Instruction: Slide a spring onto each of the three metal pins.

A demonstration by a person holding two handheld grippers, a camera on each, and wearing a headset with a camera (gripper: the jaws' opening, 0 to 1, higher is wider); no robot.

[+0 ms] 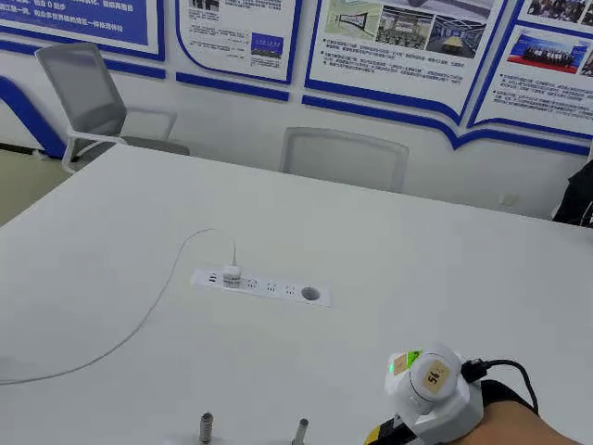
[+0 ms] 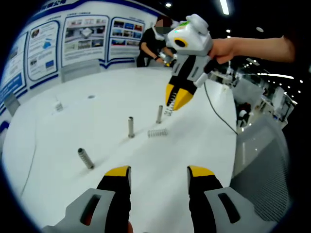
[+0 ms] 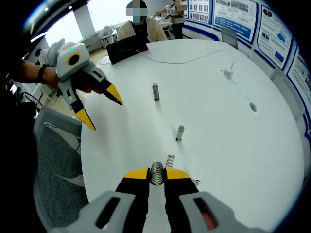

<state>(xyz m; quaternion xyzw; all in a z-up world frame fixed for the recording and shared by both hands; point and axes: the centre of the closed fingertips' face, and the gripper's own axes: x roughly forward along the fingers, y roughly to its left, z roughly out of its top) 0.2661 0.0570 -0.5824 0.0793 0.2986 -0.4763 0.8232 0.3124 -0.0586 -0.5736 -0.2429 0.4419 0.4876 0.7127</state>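
Right tool [image 3: 156, 175] is clenched on a spring [image 3: 156, 169], which hangs from its yellow tips just beside the top of the far pin [image 2: 159, 114]. Left tool [image 2: 158, 171] is released, jaws wide apart and empty, in the air near the table [image 2: 63, 131] edge. The middle pin [image 2: 130, 127] stands bare. A loose spring [image 2: 157, 132] lies flat on the table just right of it, near the foot of the far pin. The near pin [image 2: 85, 158] on the left already wears a spring. Farther off sit a power strip [image 1: 259, 286] with a white charger [image 1: 232, 275] and its cable [image 1: 139, 324] trailing left; a grey chair [image 1: 345, 158] stands at the far side
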